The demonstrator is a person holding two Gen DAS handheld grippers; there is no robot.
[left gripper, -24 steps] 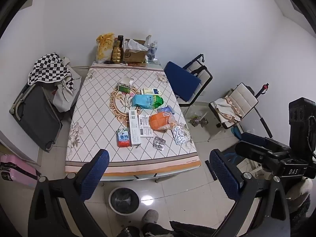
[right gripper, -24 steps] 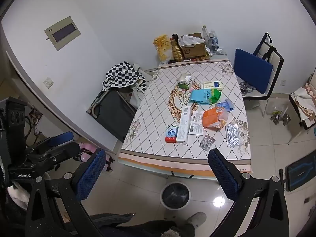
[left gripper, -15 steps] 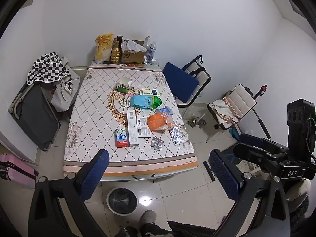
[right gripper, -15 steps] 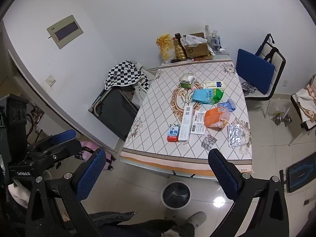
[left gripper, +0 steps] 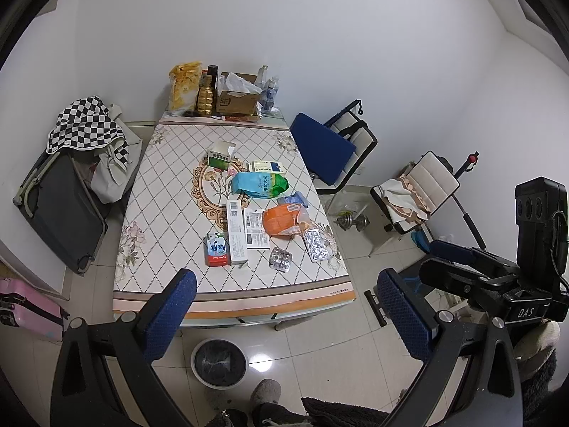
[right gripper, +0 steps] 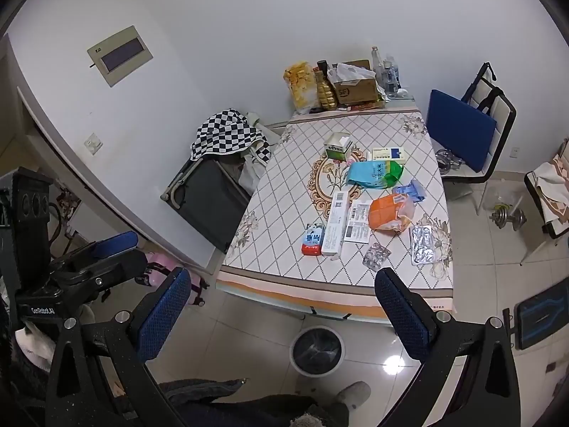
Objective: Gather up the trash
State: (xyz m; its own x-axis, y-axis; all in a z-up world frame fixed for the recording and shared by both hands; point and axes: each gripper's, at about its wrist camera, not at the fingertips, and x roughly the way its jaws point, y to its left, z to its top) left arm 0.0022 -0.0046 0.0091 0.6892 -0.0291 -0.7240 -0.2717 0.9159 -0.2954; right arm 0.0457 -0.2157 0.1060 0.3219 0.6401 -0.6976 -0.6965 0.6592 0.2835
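The left gripper (left gripper: 281, 306) and right gripper (right gripper: 284, 302) are held wide apart with nothing between their bumpy blue pads. A round lined bin (left gripper: 219, 362) is seen on shiny tiles at 6 o'clock. Past it, on the diamond-patterned table (left gripper: 167, 192), trash is spread: foil pill sheets (left gripper: 316, 244), an orange bag (left gripper: 282, 219), a long white box (left gripper: 236, 232). At 12 o'clock a cardboard box marked "SF" (left gripper: 237, 99) is seen.

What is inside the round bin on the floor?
The bin shows a dark, shiny liner; no clear trash. In the left wrist view it looks dark too. Its bottom is hard to make out.
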